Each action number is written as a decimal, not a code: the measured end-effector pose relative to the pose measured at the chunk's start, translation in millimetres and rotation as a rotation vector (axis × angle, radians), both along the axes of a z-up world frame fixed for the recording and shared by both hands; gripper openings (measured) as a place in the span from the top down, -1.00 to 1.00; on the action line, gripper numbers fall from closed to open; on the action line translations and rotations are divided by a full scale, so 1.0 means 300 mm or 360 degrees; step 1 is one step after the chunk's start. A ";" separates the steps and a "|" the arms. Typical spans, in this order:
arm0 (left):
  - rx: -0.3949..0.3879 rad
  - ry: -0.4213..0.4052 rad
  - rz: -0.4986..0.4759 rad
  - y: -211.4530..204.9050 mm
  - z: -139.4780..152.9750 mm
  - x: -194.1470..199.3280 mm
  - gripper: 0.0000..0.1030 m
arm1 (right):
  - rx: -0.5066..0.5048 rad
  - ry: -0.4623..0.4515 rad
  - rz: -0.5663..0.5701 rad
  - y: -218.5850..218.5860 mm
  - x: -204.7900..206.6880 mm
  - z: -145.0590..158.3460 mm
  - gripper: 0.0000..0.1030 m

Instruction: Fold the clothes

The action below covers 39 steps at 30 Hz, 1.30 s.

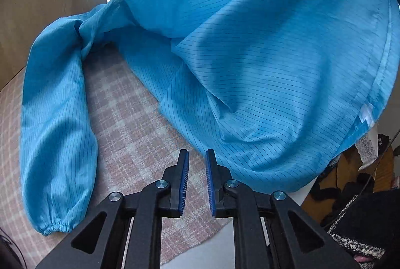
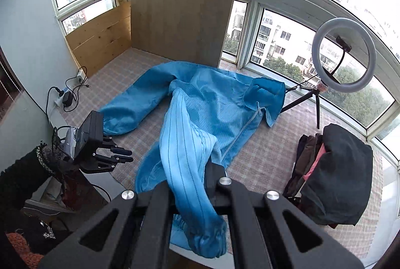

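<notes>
- Bare checked cloth [image 2: 262, 159] at lower centre-right of the right wrist view lies free.
- The blue garment [image 2: 212, 103] spreads across mid-frame.
- A dark clothes pile [image 2: 335, 176] blocks the right edge; a ring light [image 2: 343, 55] stands upper right.
- Cables and a power strip [image 2: 63, 98] crowd the left side.

A jacket [image 2: 207, 103] is spread on a cloth-covered tabletop [image 2: 265, 156]. One sleeve [image 2: 130, 106] is laid out to the left; the other sleeve [image 2: 185, 156] is drawn toward the right gripper [image 2: 197, 199]. A board [image 2: 180, 18] is stood behind the jacket. A ring light [image 2: 343, 55] is placed far right, with a clothes pile [image 2: 335, 176] before it. A power strip [image 2: 67, 96] is found at the left edge.
</notes>
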State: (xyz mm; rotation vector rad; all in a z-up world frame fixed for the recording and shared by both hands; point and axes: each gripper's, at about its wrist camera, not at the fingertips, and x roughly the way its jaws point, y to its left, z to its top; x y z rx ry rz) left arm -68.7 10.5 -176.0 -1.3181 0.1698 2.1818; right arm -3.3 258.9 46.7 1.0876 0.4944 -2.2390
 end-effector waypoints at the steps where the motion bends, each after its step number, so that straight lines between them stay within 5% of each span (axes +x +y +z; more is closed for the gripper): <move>1: 0.0027 0.0029 -0.0011 0.035 0.012 -0.020 0.76 | -0.0012 0.0043 0.0001 -0.007 0.010 0.065 0.97; 4: 0.0126 0.0098 -0.0060 0.172 0.027 -0.073 0.75 | -0.0039 0.0095 -0.0002 -0.023 0.039 0.168 0.97; 7: 0.0363 -0.0137 -0.0244 0.345 -0.054 -0.036 0.75 | -0.0114 0.0050 -0.0017 -0.022 0.028 0.164 0.97; 11: 0.0180 -0.0132 -0.0539 0.431 -0.100 0.169 0.75 | -0.0144 -0.0073 -0.0021 -0.038 0.002 0.034 0.97; 15: -0.0014 -0.0071 -0.0366 0.189 -0.089 0.235 0.64 | -0.0145 -0.0151 0.0012 -0.054 -0.023 -0.087 0.96; 20: 0.0017 -0.0227 -0.0056 -0.005 -0.151 0.202 0.57 | -0.0128 -0.0112 -0.0076 0.002 -0.099 -0.072 0.97; 24: 0.0190 -0.0366 -0.0017 0.059 -0.194 0.181 0.17 | -0.0079 0.0004 -0.0155 0.052 -0.150 0.030 0.97; 28: 0.0181 -0.0332 -0.0046 0.205 -0.199 0.125 0.14 | -0.0031 0.0088 -0.0247 0.111 -0.183 0.102 0.97; 32: 0.0119 -0.0305 -0.0083 0.353 -0.201 -0.011 0.41 | 0.0032 0.0136 -0.0316 0.164 -0.201 0.109 0.97; 35: 0.0045 -0.0214 -0.0121 0.430 -0.146 -0.104 0.41 | 0.0073 0.0165 -0.0371 0.203 -0.223 0.100 0.97; 39: -0.0009 -0.0152 -0.0151 0.407 -0.077 -0.117 0.14 | 0.0052 0.0135 -0.0433 0.257 -0.285 0.066 0.97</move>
